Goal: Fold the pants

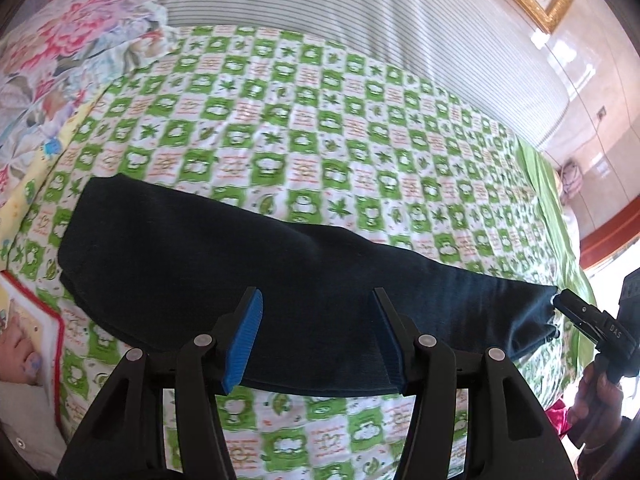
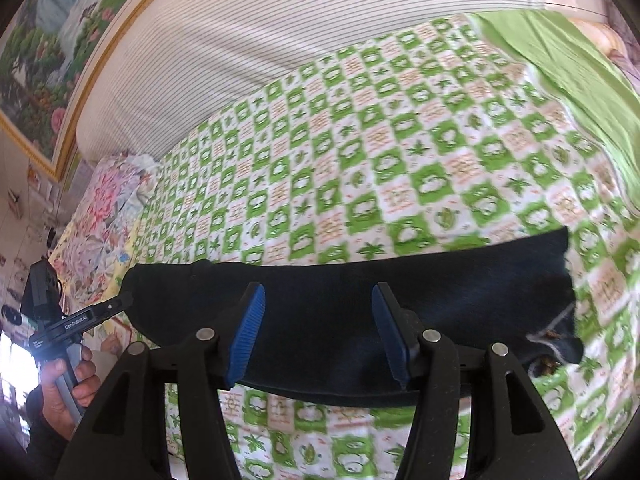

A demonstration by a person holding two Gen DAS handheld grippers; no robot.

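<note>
Dark navy pants [image 1: 248, 264] lie flat on the green checked bedsheet, folded lengthwise, running left to right. My left gripper [image 1: 318, 340] is open and empty, its blue pads above the pants' near edge, waist end at left. My right gripper [image 2: 318, 336] is open and empty over the near edge of the pants [image 2: 440, 292], whose frayed leg hems lie at the right. In the left wrist view the right gripper [image 1: 560, 304] shows at the hem end. In the right wrist view the left gripper [image 2: 126, 300] shows at the waist end.
The bedsheet [image 1: 320, 120] covers the bed. A striped white mattress [image 1: 360, 8] leans behind it. A floral quilt [image 1: 60, 52] is piled at the left. A plain green cloth [image 2: 560, 64] lies at the right edge. A framed painting [image 2: 40, 60] hangs on the wall.
</note>
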